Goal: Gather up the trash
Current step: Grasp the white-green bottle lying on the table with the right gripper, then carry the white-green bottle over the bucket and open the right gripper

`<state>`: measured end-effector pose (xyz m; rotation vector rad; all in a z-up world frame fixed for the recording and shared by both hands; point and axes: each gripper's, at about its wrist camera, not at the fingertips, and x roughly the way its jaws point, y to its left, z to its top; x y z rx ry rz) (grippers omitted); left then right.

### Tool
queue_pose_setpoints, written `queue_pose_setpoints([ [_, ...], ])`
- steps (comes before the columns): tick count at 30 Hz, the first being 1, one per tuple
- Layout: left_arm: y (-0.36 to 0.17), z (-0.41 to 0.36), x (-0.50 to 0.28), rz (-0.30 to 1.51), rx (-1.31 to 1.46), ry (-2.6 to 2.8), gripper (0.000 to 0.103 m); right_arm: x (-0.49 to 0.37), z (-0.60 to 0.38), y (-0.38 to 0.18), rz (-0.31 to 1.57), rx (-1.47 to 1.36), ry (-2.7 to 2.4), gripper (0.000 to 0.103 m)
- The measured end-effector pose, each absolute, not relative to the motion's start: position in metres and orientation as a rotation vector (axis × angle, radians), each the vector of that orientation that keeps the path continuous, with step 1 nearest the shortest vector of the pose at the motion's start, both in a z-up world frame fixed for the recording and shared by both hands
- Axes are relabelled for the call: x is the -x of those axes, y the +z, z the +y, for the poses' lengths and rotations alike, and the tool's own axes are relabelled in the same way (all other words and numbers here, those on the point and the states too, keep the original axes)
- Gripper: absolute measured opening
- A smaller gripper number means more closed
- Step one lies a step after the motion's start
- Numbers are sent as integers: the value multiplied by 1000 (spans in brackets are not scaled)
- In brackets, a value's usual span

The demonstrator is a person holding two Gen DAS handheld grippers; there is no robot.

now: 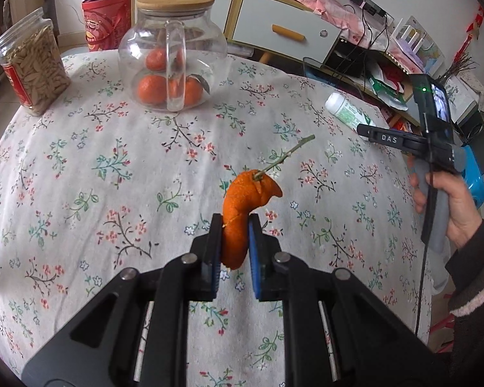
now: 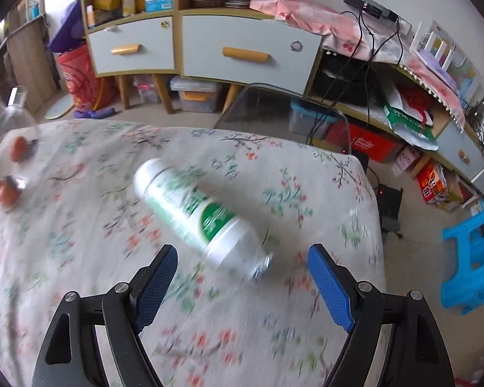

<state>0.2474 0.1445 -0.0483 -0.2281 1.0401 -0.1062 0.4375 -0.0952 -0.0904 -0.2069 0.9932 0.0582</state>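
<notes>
Floral cloth (image 1: 80, 167) is covering the table in a cluttered room, with a drawer cabinet (image 2: 209, 48) standing behind it.

Seen from the left wrist, the left gripper (image 1: 234, 238) is pinching a curled strip of peel (image 1: 242, 213) between its two pads, jaws nearly together. The peel is sticking up past the fingertips, and a thin green stem (image 1: 287, 154) is poking out of its top, slanting up to the right. Peel and fingers are hanging above the cloth. Far beyond the fingertips a glass jar (image 1: 172, 54) with a wooden lid is standing, tangerines (image 1: 151, 88) inside it; to the far left of it a plastic jar of seeds (image 1: 32, 64) is standing too.

To the right of the left fingers, a hand (image 1: 448, 206) is holding the right gripper (image 2: 242, 287) by its grey grip.

From the right wrist, that gripper's jaws are standing wide, nothing between the pads. A white bottle (image 2: 200, 213) with a green label is lying on its side on the cloth just ahead of the fingertips, its neck pointing toward the gap between them, nearer the right finger. The view is blurring. A blue stool (image 2: 471, 258) is showing on the floor off to the right of the right finger.
</notes>
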Motion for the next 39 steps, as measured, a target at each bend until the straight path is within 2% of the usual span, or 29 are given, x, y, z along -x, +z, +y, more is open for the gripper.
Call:
queue_pose_setpoints([
  [3,-49,146,-249,1046,243,-108,16,-445,-97,-96,985,197,90,83],
  [4,-49,146,-250,1048,244,-110,16,-445,-98,-98,981,178,116,78],
  [5,-50,144,-250,1051,241,-113,16,-445,-99,-98,984,164,135,65],
  [8,-52,139,-251,1058,232,-118,16,-440,-97,-99,995,157,180,45],
  [12,-51,134,-249,1061,227,-128,16,-419,-93,-94,994,171,234,39],
  [13,-50,133,-248,1060,224,-130,16,-412,-93,-93,997,166,247,35],
  [14,-50,132,-247,1058,220,-133,16,-406,-93,-91,1004,160,261,27],
  [31,-31,93,-198,1023,164,-240,16,-249,-117,-36,1044,233,247,27],
  [39,-23,60,-177,1017,128,-311,16,-189,-158,-23,1148,117,131,27],
])
